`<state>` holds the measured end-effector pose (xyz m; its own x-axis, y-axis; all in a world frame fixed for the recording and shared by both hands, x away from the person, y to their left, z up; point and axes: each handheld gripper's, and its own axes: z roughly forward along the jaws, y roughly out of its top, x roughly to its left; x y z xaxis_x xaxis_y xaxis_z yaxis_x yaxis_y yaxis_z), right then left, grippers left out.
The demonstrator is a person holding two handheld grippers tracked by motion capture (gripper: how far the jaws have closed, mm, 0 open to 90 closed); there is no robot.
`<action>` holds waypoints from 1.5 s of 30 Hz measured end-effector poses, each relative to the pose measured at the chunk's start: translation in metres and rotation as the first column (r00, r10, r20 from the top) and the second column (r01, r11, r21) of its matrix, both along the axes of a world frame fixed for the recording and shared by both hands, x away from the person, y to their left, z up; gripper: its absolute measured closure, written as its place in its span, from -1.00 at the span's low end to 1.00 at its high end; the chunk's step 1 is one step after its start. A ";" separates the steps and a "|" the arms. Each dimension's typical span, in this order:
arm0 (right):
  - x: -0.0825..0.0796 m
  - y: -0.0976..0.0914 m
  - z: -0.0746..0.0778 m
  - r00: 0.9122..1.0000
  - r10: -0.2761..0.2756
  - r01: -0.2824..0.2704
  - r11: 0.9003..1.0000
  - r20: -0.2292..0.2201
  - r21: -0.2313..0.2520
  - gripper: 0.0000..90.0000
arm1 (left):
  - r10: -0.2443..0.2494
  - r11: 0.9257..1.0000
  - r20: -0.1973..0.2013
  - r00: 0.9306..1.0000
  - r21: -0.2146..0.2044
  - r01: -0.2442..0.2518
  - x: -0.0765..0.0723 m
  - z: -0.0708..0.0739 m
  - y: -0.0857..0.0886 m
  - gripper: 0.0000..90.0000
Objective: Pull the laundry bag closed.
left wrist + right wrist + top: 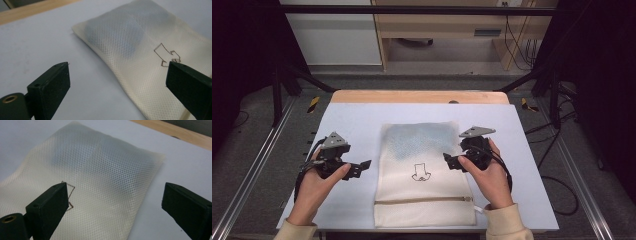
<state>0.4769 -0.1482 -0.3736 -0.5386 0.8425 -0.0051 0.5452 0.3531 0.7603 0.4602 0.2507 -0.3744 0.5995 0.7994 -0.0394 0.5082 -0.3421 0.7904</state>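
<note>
A cream mesh bag [424, 170] lies flat in the middle of the white table, its zipper [424, 200] near the front edge. Something bluish-grey [419, 137] shows through the mesh at the far end, and a dark outlined emblem [420, 172] sits mid-bag. My left gripper [360, 169] hovers just left of the bag, open and holding nothing. My right gripper [449, 161] hovers over the bag's right edge, open and holding nothing. In the left gripper view the bag [140, 50] lies ahead between the wide jaws [117, 71]. The right gripper view shows the bag [95, 177] beyond its spread jaws [115, 192].
The white table top [352, 120] ends in a wooden strip [417, 96] at the far side. Black frame posts [277, 90] stand at both far corners. Metal rails [247, 175] run along the floor on each side, with cables at the right.
</note>
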 end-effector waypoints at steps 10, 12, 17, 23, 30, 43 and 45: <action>-0.004 -0.040 -0.001 0.997 -0.079 0.078 0.996 0.024 0.031 -0.84 | 0.063 0.997 -0.021 0.998 0.034 -0.063 0.002 -0.014 0.031 -0.89; -0.005 -0.049 -0.001 0.995 -0.096 0.095 0.995 0.026 0.034 -0.84 | 0.065 0.997 -0.035 0.997 0.053 -0.063 0.002 -0.016 0.034 -0.88; -0.007 -0.065 -0.001 0.990 -0.141 0.140 0.990 0.019 0.029 -0.84 | 0.064 0.995 -0.056 0.996 0.080 -0.059 0.002 -0.018 0.040 -0.87; -0.008 -0.084 -0.007 0.982 -0.186 0.186 0.982 0.007 0.020 -0.83 | 0.083 0.991 -0.080 0.993 0.108 -0.074 0.002 -0.020 0.051 -0.85; -0.009 -0.103 -0.016 0.972 -0.234 0.234 0.972 -0.018 0.000 -0.79 | 0.108 0.986 -0.115 0.987 0.141 -0.092 0.004 -0.027 0.064 -0.85; -0.011 -0.132 -0.034 0.951 -0.298 0.297 0.954 -0.079 -0.033 -0.80 | 0.142 0.975 -0.152 0.978 0.192 -0.112 0.006 -0.038 0.086 -0.85; -0.013 -0.134 -0.037 0.950 -0.300 0.298 0.954 -0.091 -0.040 -0.80 | 0.145 0.974 -0.159 0.977 0.196 -0.112 0.006 -0.042 0.087 -0.85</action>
<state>0.4642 -0.2821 -0.4107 -0.2611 0.9653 0.0103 0.6976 0.1813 0.6932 0.4658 0.3379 -0.4160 0.4885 0.8723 0.0232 0.6795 -0.3969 0.6170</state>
